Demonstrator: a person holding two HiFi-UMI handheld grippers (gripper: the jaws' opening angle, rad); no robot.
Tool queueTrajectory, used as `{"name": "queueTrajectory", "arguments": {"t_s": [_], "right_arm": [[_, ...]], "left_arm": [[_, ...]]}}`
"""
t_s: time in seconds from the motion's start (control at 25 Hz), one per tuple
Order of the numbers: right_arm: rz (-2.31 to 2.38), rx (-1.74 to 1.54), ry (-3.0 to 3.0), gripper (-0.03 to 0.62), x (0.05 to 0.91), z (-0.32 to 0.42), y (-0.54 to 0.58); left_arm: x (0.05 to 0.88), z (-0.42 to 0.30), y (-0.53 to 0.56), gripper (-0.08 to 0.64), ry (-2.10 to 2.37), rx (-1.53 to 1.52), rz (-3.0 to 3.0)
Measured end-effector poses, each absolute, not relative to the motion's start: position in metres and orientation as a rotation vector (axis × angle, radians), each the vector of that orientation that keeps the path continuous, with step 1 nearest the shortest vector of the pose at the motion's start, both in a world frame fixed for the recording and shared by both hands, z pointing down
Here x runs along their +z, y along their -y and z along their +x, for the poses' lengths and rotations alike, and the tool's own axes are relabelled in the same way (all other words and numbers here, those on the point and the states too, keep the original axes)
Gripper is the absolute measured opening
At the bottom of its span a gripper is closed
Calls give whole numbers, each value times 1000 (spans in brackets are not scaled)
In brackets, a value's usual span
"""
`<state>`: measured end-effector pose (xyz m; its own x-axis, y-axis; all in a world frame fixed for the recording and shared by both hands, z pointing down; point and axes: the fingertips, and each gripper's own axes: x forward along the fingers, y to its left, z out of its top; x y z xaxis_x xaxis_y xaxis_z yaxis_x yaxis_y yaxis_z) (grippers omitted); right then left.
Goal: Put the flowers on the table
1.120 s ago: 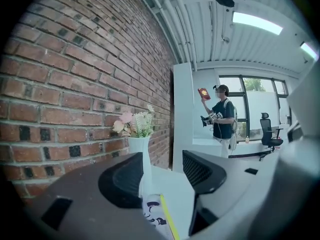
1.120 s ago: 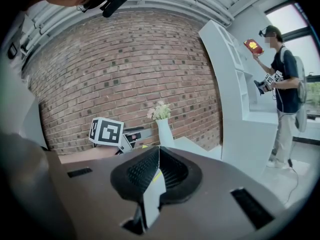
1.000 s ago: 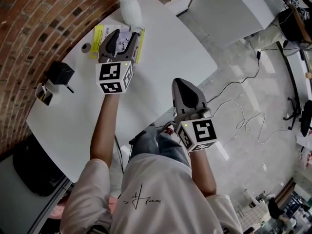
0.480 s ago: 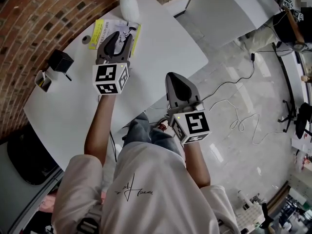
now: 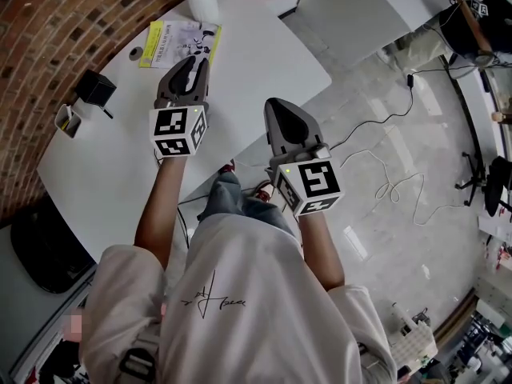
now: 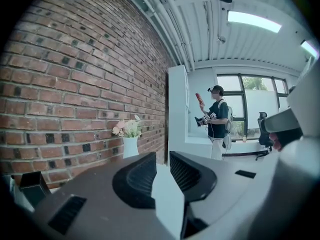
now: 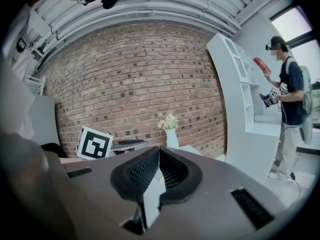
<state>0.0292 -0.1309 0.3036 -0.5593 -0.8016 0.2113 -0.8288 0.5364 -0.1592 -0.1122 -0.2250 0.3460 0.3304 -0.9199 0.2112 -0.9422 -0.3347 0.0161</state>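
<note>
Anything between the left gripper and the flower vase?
Nothing upright. The vase of flowers stands at the table's far end, ahead of the left gripper; only a flat yellow leaflet lies on the table between them. The left gripper's jaws have just been closing, with nothing between them.

One white vase, with one bunch of pale pink flowers in it. One yellow-edged leaflet. One black box. One small open holder. One small grey ring-shaped item, too small to name. Two white tables: the near table and a second table beyond. One distant person standing by the window.
</note>
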Motion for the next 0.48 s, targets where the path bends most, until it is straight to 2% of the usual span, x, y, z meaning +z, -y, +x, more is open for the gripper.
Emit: {"name": "queueTrajectory", "arguments": {"t_s": [0.12,0.48], "right_arm": [[1409,357,2665,26,300,32,124],[1419,369,2687,25,294,34,111]], "left_arm": [[341,-106,211,60,1723,257,2454],[327,-92,176,34,1699,242,2471]]}}
